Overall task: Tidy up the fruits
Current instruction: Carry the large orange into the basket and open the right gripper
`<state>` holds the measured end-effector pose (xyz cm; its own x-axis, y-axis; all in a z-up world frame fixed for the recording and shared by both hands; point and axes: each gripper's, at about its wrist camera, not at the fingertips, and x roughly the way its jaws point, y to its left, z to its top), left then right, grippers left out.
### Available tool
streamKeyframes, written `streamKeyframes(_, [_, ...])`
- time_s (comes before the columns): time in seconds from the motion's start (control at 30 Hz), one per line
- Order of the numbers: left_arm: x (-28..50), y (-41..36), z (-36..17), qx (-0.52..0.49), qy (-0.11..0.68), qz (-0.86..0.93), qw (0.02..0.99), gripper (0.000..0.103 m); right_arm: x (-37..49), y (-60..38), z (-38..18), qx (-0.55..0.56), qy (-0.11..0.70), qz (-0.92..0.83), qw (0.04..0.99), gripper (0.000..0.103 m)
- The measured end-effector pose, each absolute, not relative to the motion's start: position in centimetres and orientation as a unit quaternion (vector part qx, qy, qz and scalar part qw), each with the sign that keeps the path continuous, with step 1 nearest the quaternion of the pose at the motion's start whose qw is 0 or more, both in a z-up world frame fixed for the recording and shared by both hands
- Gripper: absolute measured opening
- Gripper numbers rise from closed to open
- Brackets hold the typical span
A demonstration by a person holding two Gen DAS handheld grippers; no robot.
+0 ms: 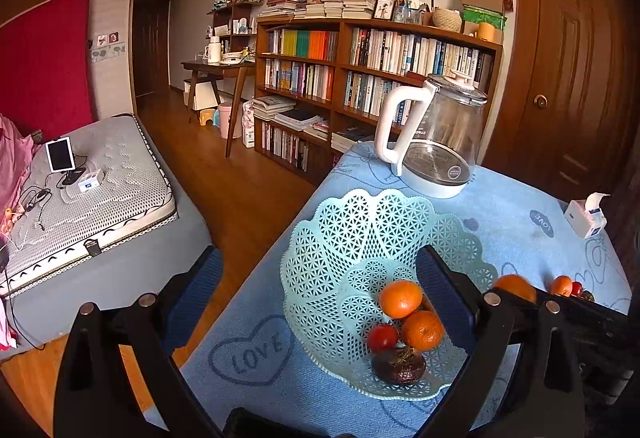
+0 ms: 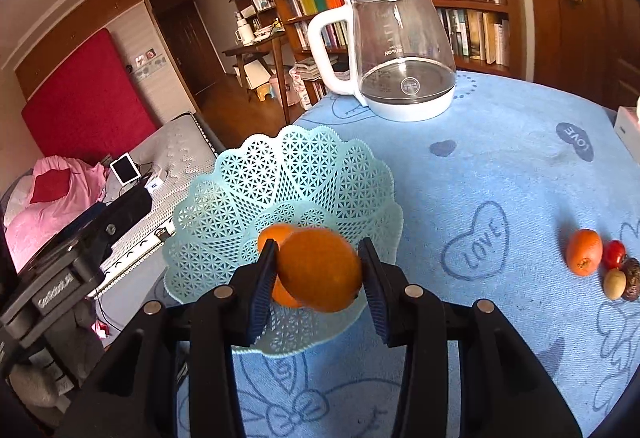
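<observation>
Held orange (image 2: 320, 270): slightly oval, long axis running across between the pads, stem dimple low on the right; it sits over the near side of the basket (image 2: 224, 194).
Right gripper (image 2: 318, 278): closed partway, both pads pressed on the orange's sides.
Left gripper (image 1: 320, 302): spread wide and empty, one finger over the floor past the table's left edge, the other over the basket's right side.
Basket: pale blue lattice bowl near the table's left edge, rim scalloped, far wall rising high.
Basket contents: two oranges (image 1: 400, 299), a small red fruit (image 1: 382, 337) and a dark brown fruit (image 1: 398, 365), all touching, on the near side of the floor.
Loose fruit: orange (image 2: 584, 252), red fruit (image 2: 614, 254), yellowish fruit (image 2: 614, 284) and dark fruit (image 2: 631, 278), clustered near the table's right edge.
Open room: bare blue cloth (image 2: 500, 166) between basket and loose cluster.
Far edge: glass kettle (image 2: 400, 54), handle pointing left.
</observation>
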<state>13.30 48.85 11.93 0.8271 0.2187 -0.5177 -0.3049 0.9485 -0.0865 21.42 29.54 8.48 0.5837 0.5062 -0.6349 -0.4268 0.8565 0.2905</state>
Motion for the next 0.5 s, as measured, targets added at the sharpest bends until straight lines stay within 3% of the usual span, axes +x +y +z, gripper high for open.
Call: streamKeyframes(0.5, [13.4,48.3,11.8,-0.079,0.261,0.132,0.953,0.098,20.6,26.8,7.6,0.088,0.374,0.247,0.889,0.042])
